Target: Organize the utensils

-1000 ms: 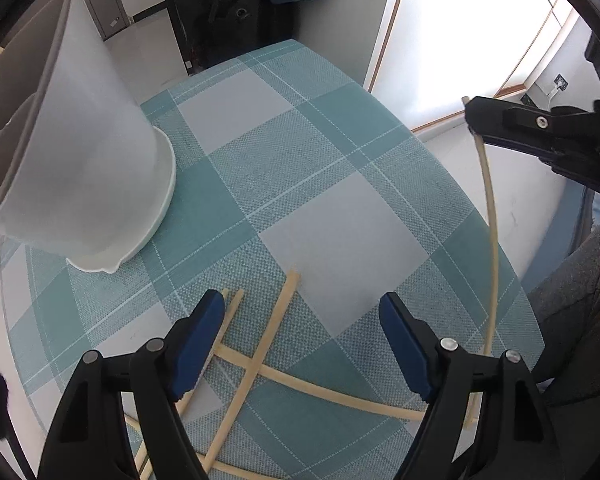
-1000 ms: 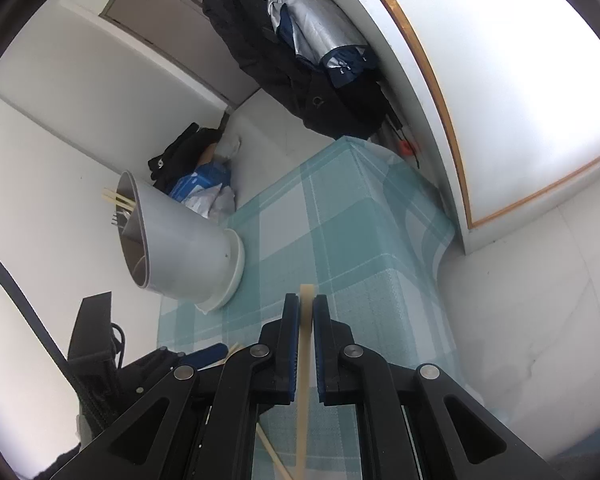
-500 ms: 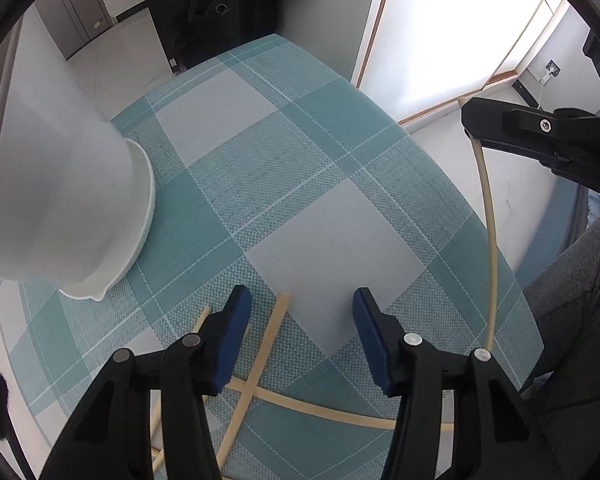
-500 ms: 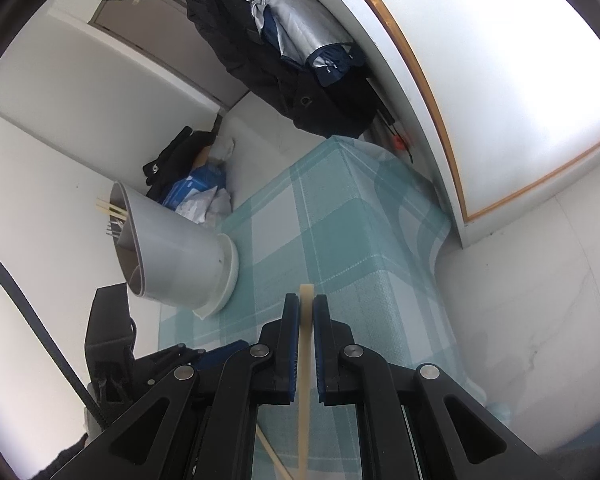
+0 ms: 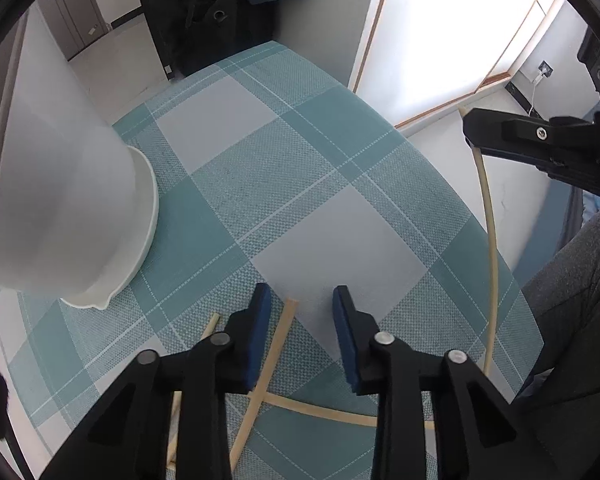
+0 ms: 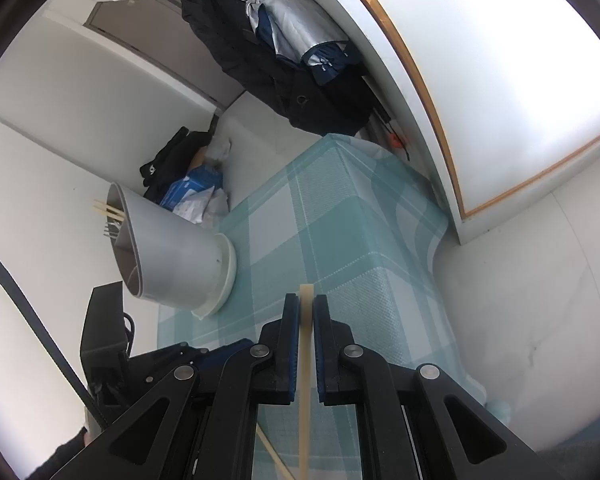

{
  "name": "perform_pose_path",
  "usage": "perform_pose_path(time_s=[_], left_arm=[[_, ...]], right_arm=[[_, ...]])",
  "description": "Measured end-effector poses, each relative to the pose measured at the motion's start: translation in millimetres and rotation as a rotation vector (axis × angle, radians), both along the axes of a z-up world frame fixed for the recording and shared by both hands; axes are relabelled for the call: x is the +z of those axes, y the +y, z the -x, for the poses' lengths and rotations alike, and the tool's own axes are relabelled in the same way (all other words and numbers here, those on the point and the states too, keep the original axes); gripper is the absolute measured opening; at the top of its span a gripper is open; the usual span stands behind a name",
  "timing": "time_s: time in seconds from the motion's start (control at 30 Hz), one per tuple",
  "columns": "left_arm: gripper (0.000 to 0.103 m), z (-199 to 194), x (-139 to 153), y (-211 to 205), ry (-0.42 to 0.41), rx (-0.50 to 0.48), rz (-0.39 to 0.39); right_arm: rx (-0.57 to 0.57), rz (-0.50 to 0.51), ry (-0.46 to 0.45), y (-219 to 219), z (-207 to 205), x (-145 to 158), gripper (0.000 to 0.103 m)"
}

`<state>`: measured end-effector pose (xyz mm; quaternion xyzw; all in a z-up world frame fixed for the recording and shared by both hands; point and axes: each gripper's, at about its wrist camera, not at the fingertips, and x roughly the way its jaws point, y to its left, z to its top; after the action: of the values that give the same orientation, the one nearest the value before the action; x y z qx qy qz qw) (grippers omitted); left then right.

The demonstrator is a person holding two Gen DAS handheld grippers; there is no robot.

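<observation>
Your right gripper [image 6: 307, 312] pinches one chopstick [image 6: 305, 380] upright between its pads. Your left gripper [image 5: 300, 320], jaws just closing but still apart, straddles a loose chopstick [image 5: 276, 344] on the checked tablecloth [image 5: 300, 184], near the white utensil holder [image 5: 60, 200].

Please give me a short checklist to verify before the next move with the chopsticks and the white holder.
1. Right gripper shut on its chopstick: ok.
2. Left gripper, jaws just closing, astride a chopstick on the table: ok.
3. Left pads pressing that chopstick: not ok, a gap shows.
4. White holder upright on the checked cloth: ok.
5. Room left inside the holder: cannot tell.
</observation>
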<state>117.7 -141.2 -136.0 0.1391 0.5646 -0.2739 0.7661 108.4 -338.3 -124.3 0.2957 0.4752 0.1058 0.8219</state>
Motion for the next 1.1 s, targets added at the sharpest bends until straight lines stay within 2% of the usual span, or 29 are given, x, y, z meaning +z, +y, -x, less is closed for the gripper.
perform_pose_path(time_s=[0.07,0.1,0.3,0.43,0.6,0.83,1.1], left_arm=[[0.008,-2,-2,6,0.008,0.028,0.007],[0.005,-5,-2,7,0.014,0.044,0.014],[0.003,-12,-1,12,0.024,0.136,0.033],[0.003,-12,16,28,-0.014,0.23,0.094],[0.003,0,58,63,-0.121,0.365,0.214],[0.003,28,114,111,-0.316,0.555,0.368],[0.003,49,129,135,-0.479,0.68,0.478]], right_arm=[[0.0,0.005,0.0,0,0,0,0.006],[-0.001,0.003,0.002,-1,0,-1,0.006],[0.003,0.005,-0.012,3,-2,2,0.006],[0.034,0.032,-0.075,12,1,13,0.006],[0.061,0.051,-0.154,24,7,28,0.006],[0.091,0.117,-0.251,54,20,46,0.006],[0.103,0.22,-0.348,87,36,62,0.006]])
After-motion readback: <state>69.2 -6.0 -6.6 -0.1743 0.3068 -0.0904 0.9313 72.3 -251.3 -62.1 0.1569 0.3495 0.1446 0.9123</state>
